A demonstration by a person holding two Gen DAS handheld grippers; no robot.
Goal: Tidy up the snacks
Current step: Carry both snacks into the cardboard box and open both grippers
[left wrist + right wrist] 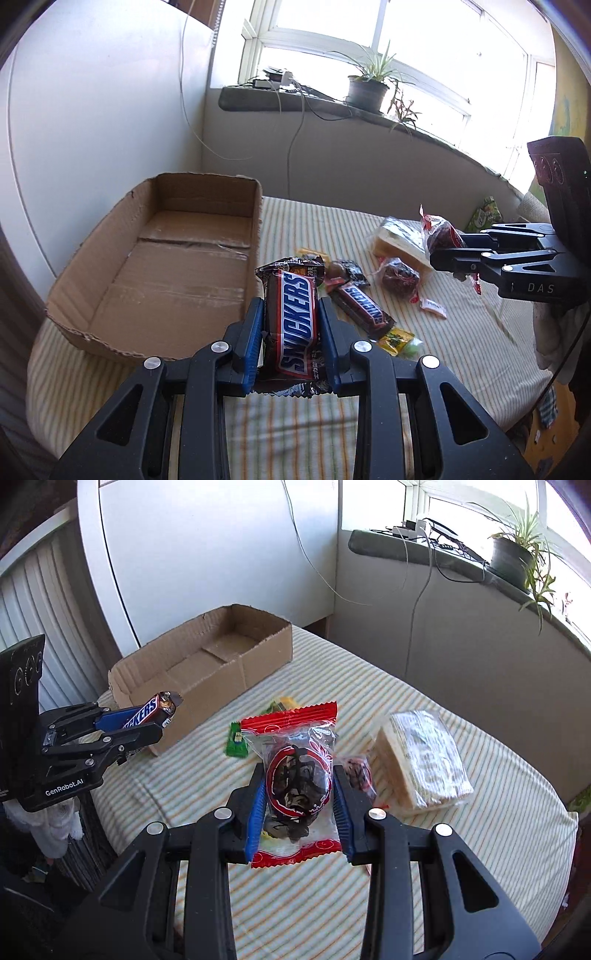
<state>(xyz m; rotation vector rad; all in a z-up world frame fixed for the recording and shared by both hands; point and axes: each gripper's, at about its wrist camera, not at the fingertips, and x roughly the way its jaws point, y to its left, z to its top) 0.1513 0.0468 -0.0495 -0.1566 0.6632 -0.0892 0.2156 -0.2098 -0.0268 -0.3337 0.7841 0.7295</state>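
left wrist view. left gripper [291, 325]: blue pads clamped on either side of a snickers bar [295, 325], held lengthwise between the fingers and lifted off the cloth. cardboard box [155, 258]: open-topped, left of the bar, standing on the striped tablecloth [461, 332], nothing seen inside it. second snickers bar [364, 308]: lying on the cloth just right of the held one. dark round sweet in clear wrap [400, 278]: on the cloth beyond it. pale wrapped sandwich pack [400, 236]: further back. yellow-green sweet [399, 339]: near the second bar's lower end. right gripper [448, 254]: enters from the right, closed on a red-trimmed packet [441, 230] (dark contents). potted plant [367, 86]: on the windowsill.

right wrist view. right gripper [301, 797]: pads pressed on the red-trimmed packet [297, 775], raised above the cloth. sandwich pack [424, 758]: to its right on the tablecloth [498, 830]. green sweet [236, 740]: left of the packet. left gripper [151, 723]: at far left, gripping the snickers bar [151, 710] just beside the near corner of the cardboard box [207, 664].
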